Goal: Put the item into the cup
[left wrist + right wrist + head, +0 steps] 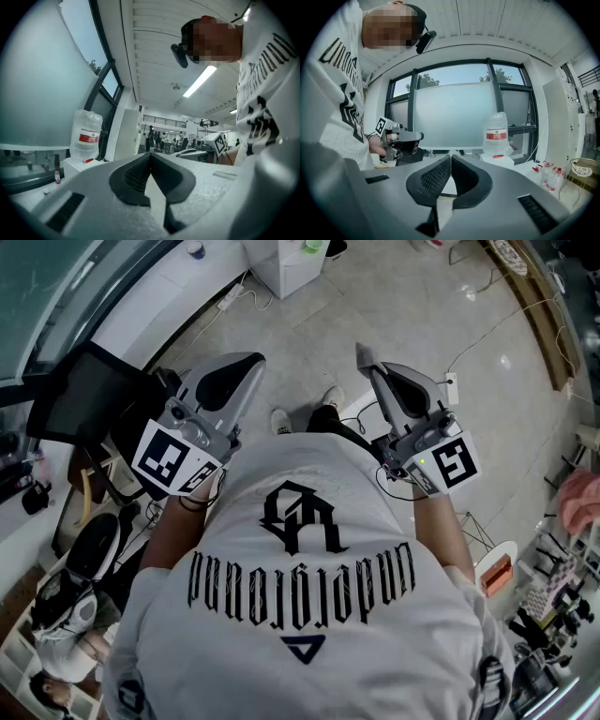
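No cup or item to put in it shows in any view. In the head view I look down on a person in a white printed T-shirt [300, 577] who holds both grippers out over the floor. My left gripper [247, 362] is shut, its jaws meeting at the tips with nothing between them [150, 154]. My right gripper [365, 356] is shut the same way and holds nothing [450, 157]. The right gripper view also shows the left gripper [400, 138] in the person's hand, level with mine.
A large water bottle [86, 129] stands on a white box by the window [496, 133]. A white cabinet [291, 266] and a power strip [231, 296] lie ahead. A dark screen [86, 395] stands at the left. Several people stand far off [154, 138].
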Demonstrator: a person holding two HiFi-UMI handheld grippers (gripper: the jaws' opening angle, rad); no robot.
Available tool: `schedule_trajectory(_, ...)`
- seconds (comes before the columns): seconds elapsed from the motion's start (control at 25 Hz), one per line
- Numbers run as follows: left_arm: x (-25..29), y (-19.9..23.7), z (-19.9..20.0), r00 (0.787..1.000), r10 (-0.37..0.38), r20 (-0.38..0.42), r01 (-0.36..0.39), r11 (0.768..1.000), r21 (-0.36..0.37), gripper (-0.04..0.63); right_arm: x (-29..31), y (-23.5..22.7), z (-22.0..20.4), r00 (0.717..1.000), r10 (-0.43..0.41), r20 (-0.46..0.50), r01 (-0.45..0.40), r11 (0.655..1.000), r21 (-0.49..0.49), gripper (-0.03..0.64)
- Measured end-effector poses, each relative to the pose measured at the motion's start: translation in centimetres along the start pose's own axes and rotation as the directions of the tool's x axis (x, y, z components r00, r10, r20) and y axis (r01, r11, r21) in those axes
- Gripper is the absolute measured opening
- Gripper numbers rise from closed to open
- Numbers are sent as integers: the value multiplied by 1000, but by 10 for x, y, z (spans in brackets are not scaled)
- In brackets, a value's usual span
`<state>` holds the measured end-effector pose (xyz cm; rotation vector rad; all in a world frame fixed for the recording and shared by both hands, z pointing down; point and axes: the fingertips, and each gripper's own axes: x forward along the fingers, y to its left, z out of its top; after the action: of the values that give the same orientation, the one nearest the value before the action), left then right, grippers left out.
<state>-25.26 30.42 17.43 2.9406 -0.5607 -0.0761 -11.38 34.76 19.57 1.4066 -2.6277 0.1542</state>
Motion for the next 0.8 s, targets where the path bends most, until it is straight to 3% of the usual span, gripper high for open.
schedule_trajectory(0.44, 38, 2, -5, 1000, 1, -21, -1, 1000, -8, 15, 1, -38, -5, 1000, 18, 2, -18, 1000, 16, 17)
schedule_trajectory(0.8, 103, 8, -7, 999, 31, -27, -31, 999, -7, 14, -6, -108, -8, 1000, 26, 12, -26, 999, 22, 17)
